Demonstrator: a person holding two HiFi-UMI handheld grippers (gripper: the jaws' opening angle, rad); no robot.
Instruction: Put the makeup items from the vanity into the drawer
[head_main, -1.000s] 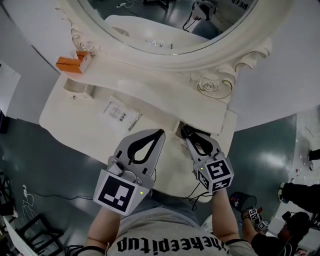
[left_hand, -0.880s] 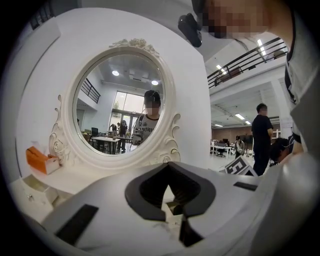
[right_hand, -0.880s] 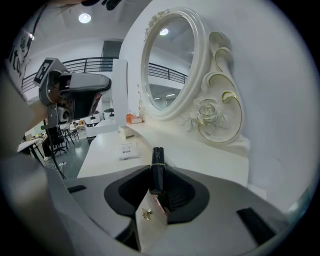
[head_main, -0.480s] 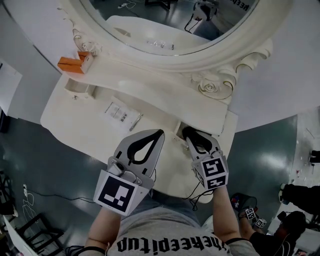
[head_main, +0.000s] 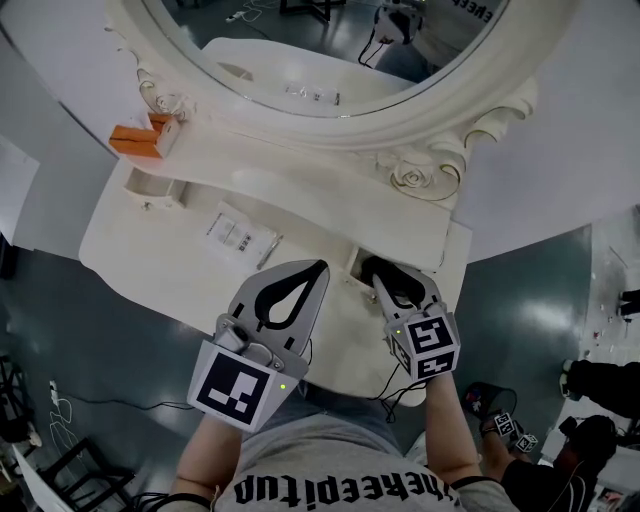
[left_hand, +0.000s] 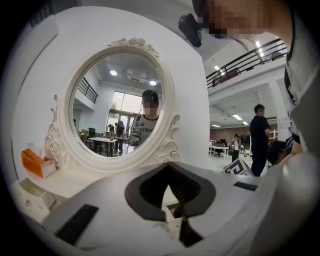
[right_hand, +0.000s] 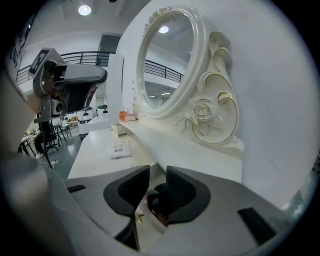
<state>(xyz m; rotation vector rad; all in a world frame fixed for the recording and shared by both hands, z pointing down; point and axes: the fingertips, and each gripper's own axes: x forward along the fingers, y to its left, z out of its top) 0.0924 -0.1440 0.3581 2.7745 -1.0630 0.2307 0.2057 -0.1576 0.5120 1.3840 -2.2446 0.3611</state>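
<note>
Far left, an orange box (head_main: 133, 140) sits on the vanity's (head_main: 150, 250) raised back shelf, tight against the mirror (head_main: 330, 40) frame. Just below it there's a small open compartment (head_main: 152, 183) at the shelf's left end.

Moving in, a flat printed packet (head_main: 236, 233) lies alone on the open tabletop, well clear of both grippers.

Now the left gripper (head_main: 320, 268). It hovers over the front edge of the tabletop, pointing toward the mirror. Its own view shows the tips pressed together with nothing between them, and only bare white top shows through the teardrop gap behind the tips.

Over to the right side, and the drawer (head_main: 354, 262) stands pulled out under the shelf. The right gripper view catches the small brass knob (right_hand: 139, 218) on its front. Inside lie the makeup items (right_hand: 157, 201): dark pieces, one with a reddish edge, and what each one is can't be made out.

The right gripper (head_main: 385, 270) hangs directly over that open drawer, nose down toward it. Its jaws stand a narrow slit apart, and the dark items show through that slit from below. Whether the tips touch any of them, I can't tell.

Off at the far right, down on the grey floor, another person (head_main: 580, 450) is partly in shot.
</note>
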